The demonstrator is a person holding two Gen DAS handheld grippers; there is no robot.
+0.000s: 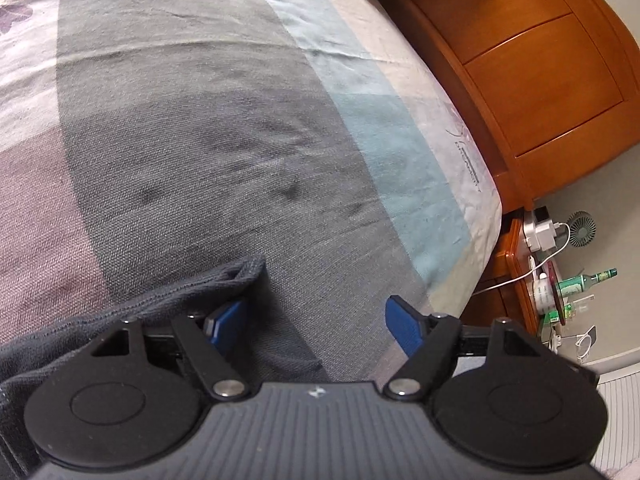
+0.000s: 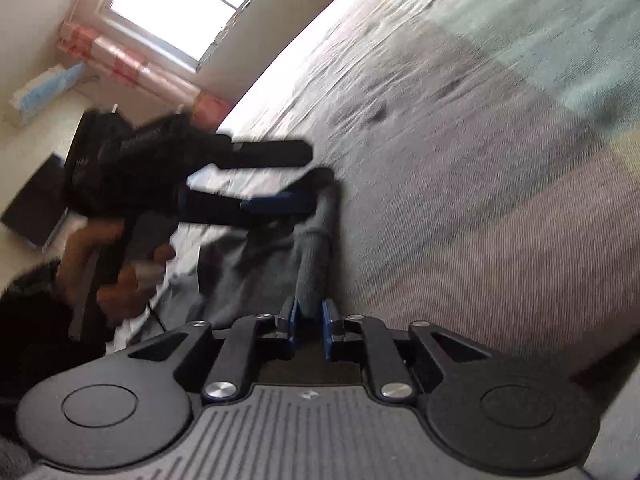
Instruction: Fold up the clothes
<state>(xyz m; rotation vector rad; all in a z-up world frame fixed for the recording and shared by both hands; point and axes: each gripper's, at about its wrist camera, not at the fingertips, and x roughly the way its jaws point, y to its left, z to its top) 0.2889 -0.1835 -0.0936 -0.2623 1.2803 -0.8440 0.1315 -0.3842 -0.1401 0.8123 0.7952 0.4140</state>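
Left wrist view: the left gripper [image 1: 316, 322] occupies the lower part of the frame with its blue pads set wide apart and nothing pressed between them. A dark grey garment [image 1: 132, 312] lies at lower left on the bed [image 1: 208, 120]; its folded edge drapes over the left pad [image 1: 226, 322], while the right pad stands free above the sheet. The bed cover shows broad grey, pale blue and mauve panels. A wooden headboard [image 1: 532, 68] fills the upper right, and a bedside table [image 1: 520, 272] at the right edge carries a green bottle [image 1: 588, 280], a small fan [image 1: 582, 228] and white cables.

Right wrist view: the right gripper [image 2: 310, 320] sits at lower centre, its jaws narrowly apart. A strip of the grey garment [image 2: 312, 264] runs between the pads; whether they press on it cannot be told. The garment extends up the middle of the frame to the left gripper [image 2: 280, 184], blurred at centre left and held by a hand [image 2: 116, 276]. A bright window [image 2: 180, 0] occupies the upper left.
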